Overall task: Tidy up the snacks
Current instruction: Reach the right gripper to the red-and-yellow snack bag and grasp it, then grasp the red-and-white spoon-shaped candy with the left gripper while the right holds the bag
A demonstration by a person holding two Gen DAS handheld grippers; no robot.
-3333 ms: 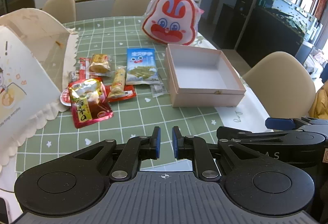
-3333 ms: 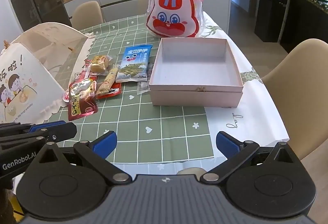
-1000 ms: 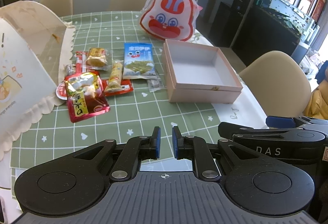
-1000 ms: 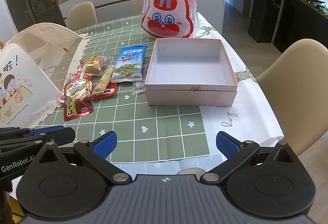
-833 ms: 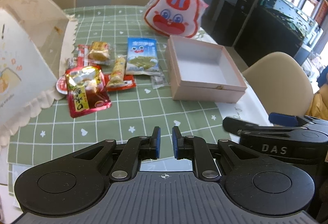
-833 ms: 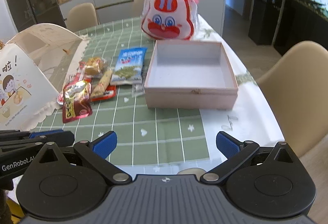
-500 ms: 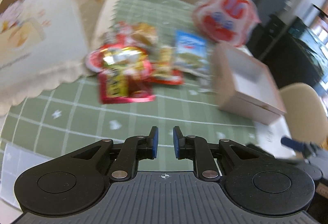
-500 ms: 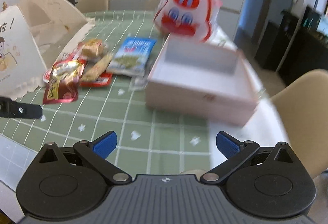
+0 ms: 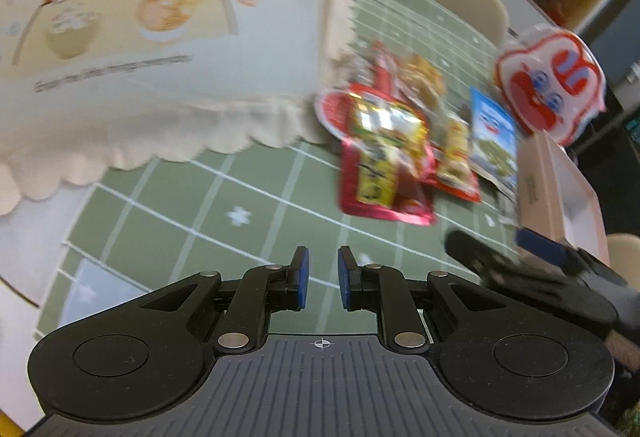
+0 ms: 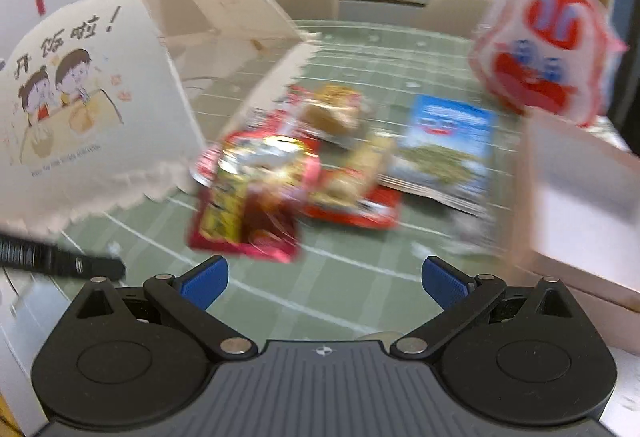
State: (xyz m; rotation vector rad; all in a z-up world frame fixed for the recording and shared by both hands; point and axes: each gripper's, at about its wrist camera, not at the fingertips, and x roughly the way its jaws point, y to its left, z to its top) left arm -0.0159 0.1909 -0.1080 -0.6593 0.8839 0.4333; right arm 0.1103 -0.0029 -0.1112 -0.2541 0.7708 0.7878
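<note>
Mostly crinkly foil pouches [image 10: 248, 197]

Blurred snack packets lie flat, overlapping: red-gold pouch [image 10: 248, 197] nearest, red wrapper [image 10: 352, 201], pastry pack [image 10: 332, 113], blue-green packet [image 10: 444, 149] beside open pink box [image 10: 580, 205]; rabbit-face bag [image 10: 544, 53] upright behind.

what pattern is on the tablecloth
Green with a white grid and small white shapes on the tablecloth; clearest in the left wrist view.

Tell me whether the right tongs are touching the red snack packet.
Apart. The right wrist view shows the open right tongs short of the red snack packet, green tablecloth between them.
</note>
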